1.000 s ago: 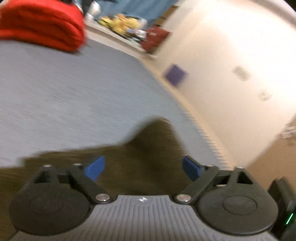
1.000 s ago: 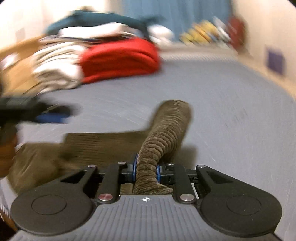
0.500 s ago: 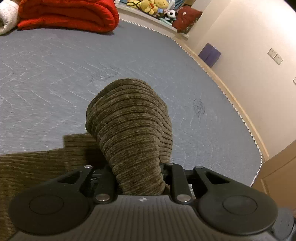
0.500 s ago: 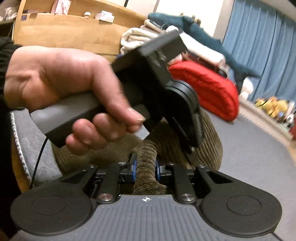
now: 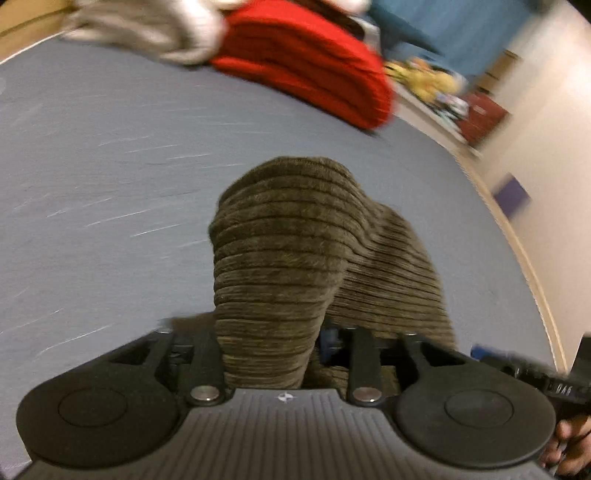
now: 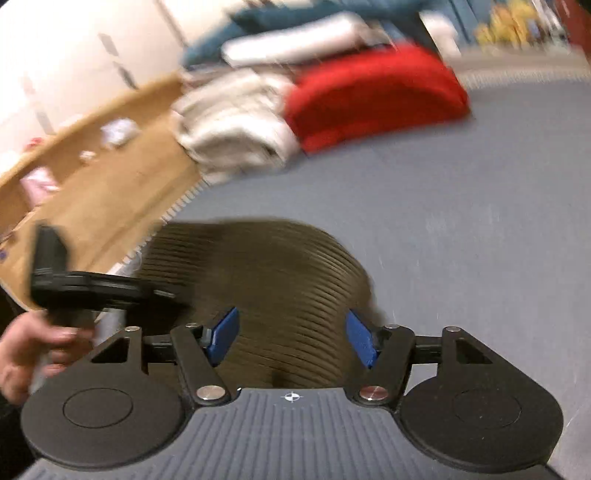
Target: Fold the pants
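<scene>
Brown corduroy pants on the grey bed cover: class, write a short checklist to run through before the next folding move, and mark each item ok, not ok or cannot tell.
1. Right gripper free of cloth: ok, jaws opening, pads clear.
2. Left gripper released: not ok, a fold of the pants sits between its opening jaws.
3. Fold lies flat: not ok, it humps up.
4. Edges aligned: cannot tell, blurred.
5. Bed cover beside the pants clear: ok.

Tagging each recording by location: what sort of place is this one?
Most likely a bedroom: a grey quilted bed surface, folded red and white blankets stacked on it, a wooden headboard shelf, and blue curtains.
</scene>
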Demonstrator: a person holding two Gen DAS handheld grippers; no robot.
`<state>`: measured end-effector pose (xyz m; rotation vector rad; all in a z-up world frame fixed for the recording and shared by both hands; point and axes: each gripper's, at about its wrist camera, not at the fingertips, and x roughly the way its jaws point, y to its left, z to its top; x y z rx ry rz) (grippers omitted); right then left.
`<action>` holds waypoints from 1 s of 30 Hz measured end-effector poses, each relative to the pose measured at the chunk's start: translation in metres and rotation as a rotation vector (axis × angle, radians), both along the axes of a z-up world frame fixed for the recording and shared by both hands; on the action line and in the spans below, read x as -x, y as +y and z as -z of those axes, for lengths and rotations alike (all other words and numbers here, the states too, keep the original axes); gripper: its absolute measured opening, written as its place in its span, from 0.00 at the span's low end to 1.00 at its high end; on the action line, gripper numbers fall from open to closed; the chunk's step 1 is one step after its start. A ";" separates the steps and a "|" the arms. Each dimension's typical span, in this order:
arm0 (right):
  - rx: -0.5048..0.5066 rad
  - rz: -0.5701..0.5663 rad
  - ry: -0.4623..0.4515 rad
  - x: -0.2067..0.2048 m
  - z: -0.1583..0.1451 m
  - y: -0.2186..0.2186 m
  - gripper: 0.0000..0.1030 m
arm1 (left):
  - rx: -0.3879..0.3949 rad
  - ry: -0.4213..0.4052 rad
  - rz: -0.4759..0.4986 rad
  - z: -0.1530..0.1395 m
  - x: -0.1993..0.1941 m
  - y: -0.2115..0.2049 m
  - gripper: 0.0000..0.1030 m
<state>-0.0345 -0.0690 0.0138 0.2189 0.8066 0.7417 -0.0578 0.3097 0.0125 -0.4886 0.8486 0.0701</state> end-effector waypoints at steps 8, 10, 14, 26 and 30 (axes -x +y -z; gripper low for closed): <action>-0.030 -0.050 0.273 -0.024 0.057 0.049 0.87 | 0.043 0.117 -0.202 0.035 0.004 0.057 0.98; -0.031 -0.033 0.292 -0.026 0.060 0.052 0.93 | 0.150 0.157 -0.178 0.052 -0.001 0.059 0.98; -0.017 -0.038 0.286 -0.031 0.067 0.056 0.93 | 0.236 0.213 -0.069 0.080 -0.010 0.050 0.99; -0.028 0.033 0.137 -0.035 0.018 -0.002 0.40 | 0.197 0.049 0.091 0.047 -0.023 -0.025 0.53; -0.001 0.083 0.025 -0.036 -0.008 -0.060 0.41 | 0.218 -0.048 0.188 0.036 -0.048 -0.084 0.49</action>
